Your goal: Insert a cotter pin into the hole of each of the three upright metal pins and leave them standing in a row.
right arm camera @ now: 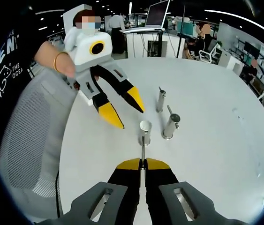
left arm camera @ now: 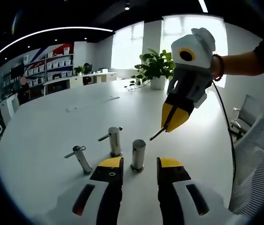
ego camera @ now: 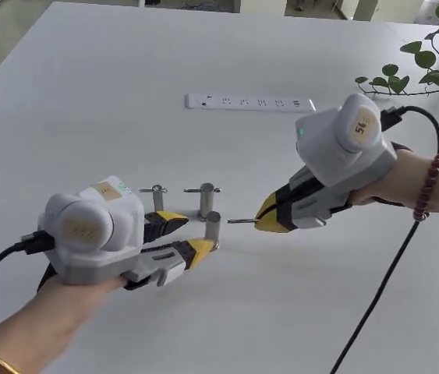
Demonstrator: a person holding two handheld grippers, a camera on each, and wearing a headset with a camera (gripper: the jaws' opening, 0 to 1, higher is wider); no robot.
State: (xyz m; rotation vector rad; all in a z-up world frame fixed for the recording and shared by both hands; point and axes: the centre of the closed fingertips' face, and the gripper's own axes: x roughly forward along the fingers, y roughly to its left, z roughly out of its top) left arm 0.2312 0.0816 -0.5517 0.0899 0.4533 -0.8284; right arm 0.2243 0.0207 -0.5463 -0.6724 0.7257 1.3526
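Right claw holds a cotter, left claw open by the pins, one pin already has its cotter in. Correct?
Not one but two: the left gripper view shows cotters through the left pin and the middle pin; just the right pin is bare. The rest holds: right claw holds a cotter, left claw open.

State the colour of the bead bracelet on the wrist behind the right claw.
The bracelet is dark red, clearest in the head view.
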